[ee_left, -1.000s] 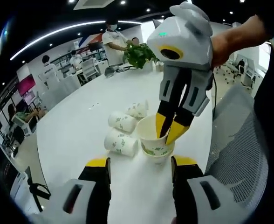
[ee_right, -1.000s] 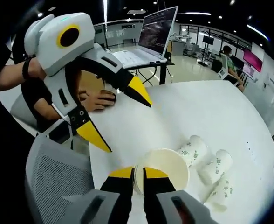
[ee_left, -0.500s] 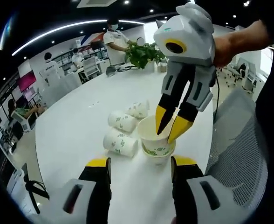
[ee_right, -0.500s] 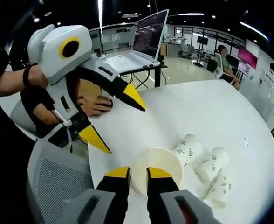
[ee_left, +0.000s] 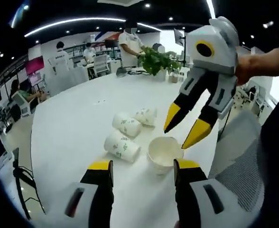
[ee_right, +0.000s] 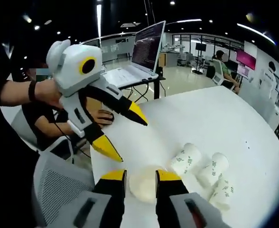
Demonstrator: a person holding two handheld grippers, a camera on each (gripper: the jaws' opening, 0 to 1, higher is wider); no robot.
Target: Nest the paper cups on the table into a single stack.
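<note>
Knocking the upright cup over looks like the main risk: it stands alone near the table edge, and a tool tip catching its rim could tip it or push it off. Three more paper cups lie on their sides just beyond it, free to roll if nudged. The right tool hangs above the upright cup, jaws spread and holding nothing. The left tool sits low before the cup, jaws parted and empty, held level.
</note>
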